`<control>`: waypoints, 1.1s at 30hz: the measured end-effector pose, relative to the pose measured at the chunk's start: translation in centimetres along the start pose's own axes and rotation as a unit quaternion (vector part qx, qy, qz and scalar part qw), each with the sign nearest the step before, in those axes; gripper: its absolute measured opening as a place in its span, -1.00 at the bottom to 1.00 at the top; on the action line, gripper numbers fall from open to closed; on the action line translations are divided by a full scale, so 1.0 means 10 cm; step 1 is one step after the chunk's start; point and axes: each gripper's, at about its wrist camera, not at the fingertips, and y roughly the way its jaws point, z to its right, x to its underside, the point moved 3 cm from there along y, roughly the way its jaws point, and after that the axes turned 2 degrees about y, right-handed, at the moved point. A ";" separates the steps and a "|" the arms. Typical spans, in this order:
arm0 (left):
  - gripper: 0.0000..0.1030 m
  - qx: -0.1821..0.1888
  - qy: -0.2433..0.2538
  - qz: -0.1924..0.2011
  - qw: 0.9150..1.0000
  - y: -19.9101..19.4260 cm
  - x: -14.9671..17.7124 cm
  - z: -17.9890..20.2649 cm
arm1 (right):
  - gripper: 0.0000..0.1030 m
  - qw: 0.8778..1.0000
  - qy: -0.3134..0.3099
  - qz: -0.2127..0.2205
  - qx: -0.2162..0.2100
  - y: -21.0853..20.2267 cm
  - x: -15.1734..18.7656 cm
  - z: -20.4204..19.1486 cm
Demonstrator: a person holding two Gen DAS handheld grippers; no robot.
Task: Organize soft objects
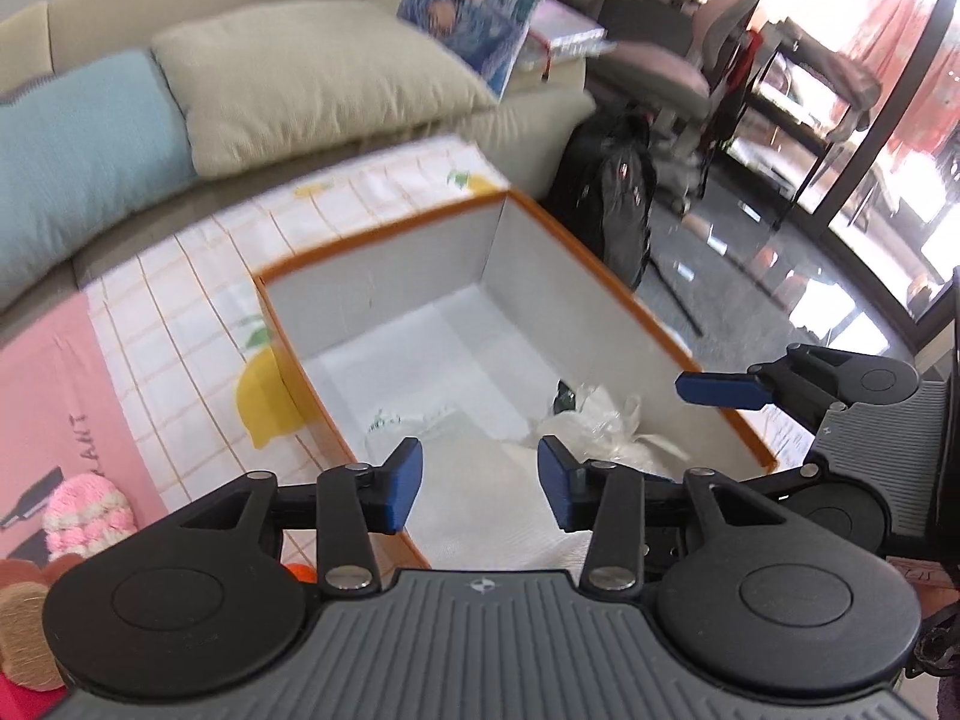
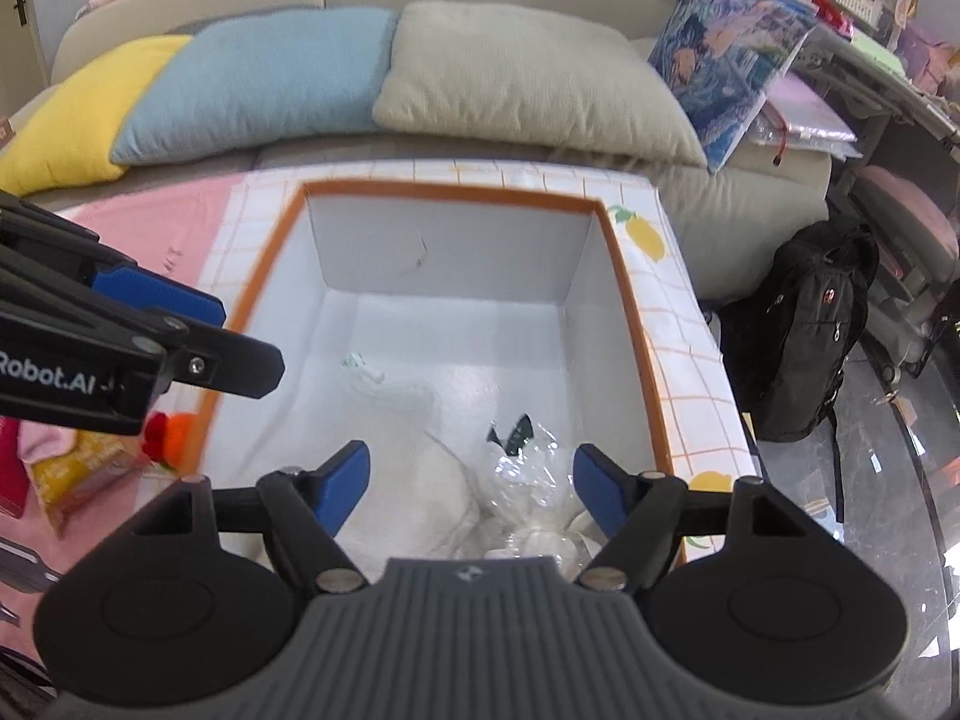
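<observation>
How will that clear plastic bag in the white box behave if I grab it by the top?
The clear plastic bag looks thin and crinkled, so it would probably be floppy and sag around its pale contents. The glossy film may slip between the pads. It seems light, slumped on the white cloth in the box, so it should lift easily.

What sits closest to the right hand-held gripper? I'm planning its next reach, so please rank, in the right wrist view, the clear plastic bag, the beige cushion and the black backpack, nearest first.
From the right hand-held gripper:
1. Clear plastic bag, in the box between the open jaws.
2. Black backpack, on the floor to the right.
3. Beige cushion, on the sofa beyond the box.
</observation>
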 end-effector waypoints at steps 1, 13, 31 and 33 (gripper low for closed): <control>0.01 -0.001 0.002 0.008 1.000 -0.08 0.02 0.01 | 0.45 1.000 0.002 0.006 -0.001 -0.06 -0.01 -0.03; 0.01 -0.095 0.039 0.116 0.988 -0.96 0.68 -0.37 | 0.47 0.995 0.016 0.076 -0.057 -0.54 0.07 -0.78; 0.01 -0.320 0.098 0.084 0.939 -1.86 2.66 -2.56 | 0.47 0.991 -0.050 0.100 -0.069 -0.82 -0.03 -1.83; 0.01 -0.334 0.086 0.064 0.936 -1.81 2.88 -2.82 | 0.47 0.990 -0.063 0.104 -0.065 -0.86 -0.04 -1.93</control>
